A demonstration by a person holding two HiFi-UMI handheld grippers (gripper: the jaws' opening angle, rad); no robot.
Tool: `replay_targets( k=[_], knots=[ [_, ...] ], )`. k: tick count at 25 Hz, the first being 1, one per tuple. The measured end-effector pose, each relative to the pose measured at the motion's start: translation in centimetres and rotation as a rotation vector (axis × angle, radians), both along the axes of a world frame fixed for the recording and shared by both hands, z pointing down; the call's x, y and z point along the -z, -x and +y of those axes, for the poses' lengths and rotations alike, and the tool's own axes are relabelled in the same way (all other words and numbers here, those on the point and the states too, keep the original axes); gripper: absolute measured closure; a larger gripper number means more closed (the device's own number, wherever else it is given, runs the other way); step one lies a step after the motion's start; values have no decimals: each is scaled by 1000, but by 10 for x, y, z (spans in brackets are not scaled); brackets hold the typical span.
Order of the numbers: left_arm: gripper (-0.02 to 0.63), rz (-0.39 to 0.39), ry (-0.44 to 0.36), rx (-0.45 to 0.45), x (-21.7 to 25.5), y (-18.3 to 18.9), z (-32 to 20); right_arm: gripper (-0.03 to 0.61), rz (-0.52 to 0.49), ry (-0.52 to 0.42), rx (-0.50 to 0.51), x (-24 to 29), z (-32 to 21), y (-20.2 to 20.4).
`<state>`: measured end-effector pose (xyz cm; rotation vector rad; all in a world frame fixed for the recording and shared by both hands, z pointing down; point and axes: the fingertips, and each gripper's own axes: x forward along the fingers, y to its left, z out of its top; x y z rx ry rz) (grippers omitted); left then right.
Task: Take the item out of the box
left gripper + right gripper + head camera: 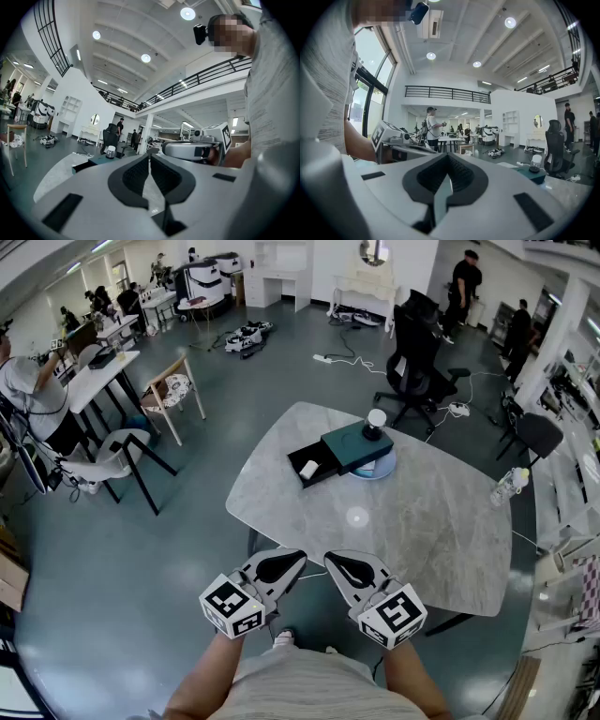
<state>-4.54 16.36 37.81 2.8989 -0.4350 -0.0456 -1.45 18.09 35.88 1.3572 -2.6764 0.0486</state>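
L gripper (298, 559): held low in front of the person's torso, short of the table's near edge, over the floor. Jaws pressed together, nothing btwn them. Marker cube at its rear, by the hand.
R gripper (331, 561): just beside the L gripper, tips angled toward each other but not touching. Jaws together too, empty. Also short of the near edge.
Person: bare forearms and a light striped top at the bottom of the head view.
Table (412, 521): grey stone-look top w/ rounded corners; the near half is bare.
Drawer (323, 457): black, pulled out of the box toward the table's left edge, open on top.
Item (308, 469): small white piece lying inside the drawer, toward its outer end. Well apart from both grippers.
Box (361, 444): dark teal, flat, around the table ctr, a bit toward the far edge. Sits on a round pale-blue disc (382, 470).
Jar (375, 420): small, dark body w/ white lid, upright on the box's far corner.
Bottle (509, 486): clear plastic, at the table's right edge; can't tell if it's on the top or past it.
Office chair (417, 348): black, on the floor just past the table's far edge.
Wood chair (173, 390): on the floor well left of the table, next to white desks.
Background: several ppl far off by the desks and the back wall.
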Motion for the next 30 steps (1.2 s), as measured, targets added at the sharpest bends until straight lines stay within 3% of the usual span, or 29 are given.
replay_targets(
  k=[6,12,19,30],
  knots=[
    [588,13,-1,-19,2,20,-20,561,1,-15,-13,5,-19,23],
    [588,27,1,-57,-5,31,-25,560,-104,-11,-20,8,-25,38],
    [588,35,29,-79,-13,26,-32,560,-12,18,-33,-3,-37,42],
    [588,14,72,-24,-23,1,-98,560,-26,32,2,-6,-109,14]
  ],
)
